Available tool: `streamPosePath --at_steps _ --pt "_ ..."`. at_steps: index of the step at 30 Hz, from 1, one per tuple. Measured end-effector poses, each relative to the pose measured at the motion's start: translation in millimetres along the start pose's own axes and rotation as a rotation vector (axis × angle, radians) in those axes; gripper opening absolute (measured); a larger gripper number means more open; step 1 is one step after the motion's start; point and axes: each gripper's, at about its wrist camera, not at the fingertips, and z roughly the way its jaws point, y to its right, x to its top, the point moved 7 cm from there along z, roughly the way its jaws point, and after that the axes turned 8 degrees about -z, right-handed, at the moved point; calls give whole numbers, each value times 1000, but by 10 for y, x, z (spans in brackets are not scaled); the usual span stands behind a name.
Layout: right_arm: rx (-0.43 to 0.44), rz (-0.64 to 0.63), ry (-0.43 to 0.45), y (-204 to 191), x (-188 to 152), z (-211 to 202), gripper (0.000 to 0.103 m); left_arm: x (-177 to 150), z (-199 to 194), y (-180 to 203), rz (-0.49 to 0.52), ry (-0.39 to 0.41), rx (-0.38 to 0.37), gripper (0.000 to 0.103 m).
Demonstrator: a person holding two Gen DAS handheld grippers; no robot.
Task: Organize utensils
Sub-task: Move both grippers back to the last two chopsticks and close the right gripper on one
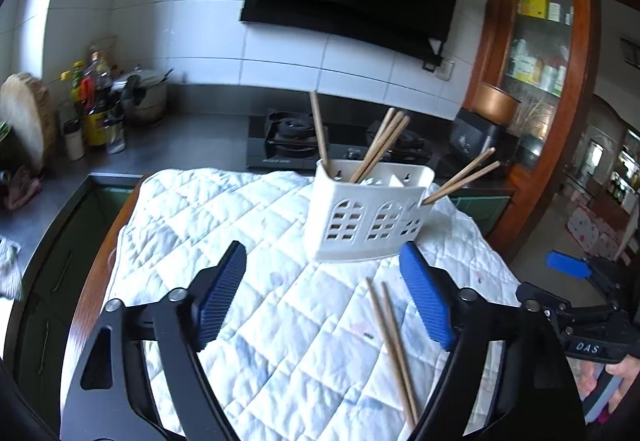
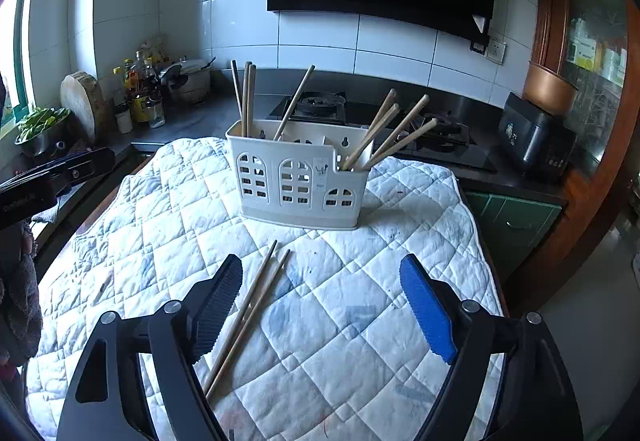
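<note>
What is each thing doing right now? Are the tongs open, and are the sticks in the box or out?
Left tongs: open, nothing between them.
Right tongs: open, holding nothing.
Two loose chopsticks: lying flat on the quilted cloth, side by side, outside the holder.
White holder: upright on the cloth.
Chopsticks in the holder: standing, leaning at angles.

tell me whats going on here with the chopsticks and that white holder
A person holds a gripper in each hand over a quilted cloth. The left gripper and right gripper are both open and empty. Most wooden chopsticks already stand in the white utensil holder. One pair of chopsticks lies loose on the cloth in front of it, not yet picked up.
</note>
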Motion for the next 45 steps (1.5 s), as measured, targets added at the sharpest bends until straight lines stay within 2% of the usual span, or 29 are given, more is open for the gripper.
streamPosePath --at_steps 4,10,13,21,30,32,45 --pt "4 24 -19 -94 -232 48 81 -205 -33 -138 -29 -23 11 79" --pt "49 88 -60 -194 -537 168 81 -520 -26 -414 -91 -63 73 83" --pt "33 91 -69 -240 -658 199 81 -646 -22 -526 -122 -85 94 83" --pt "70 120 -104 -485 -961 299 78 -817 -18 -569 -83 -101 142 83" --pt "123 147 -147 -700 -1104 471 65 -928 26 -582 -73 -124 138 83" --pt "128 148 -157 -729 -1105 516 57 -959 39 -581 -67 -129 140 83" --pt "146 139 -197 -879 -1073 723 29 -1073 99 -651 -70 -152 141 83"
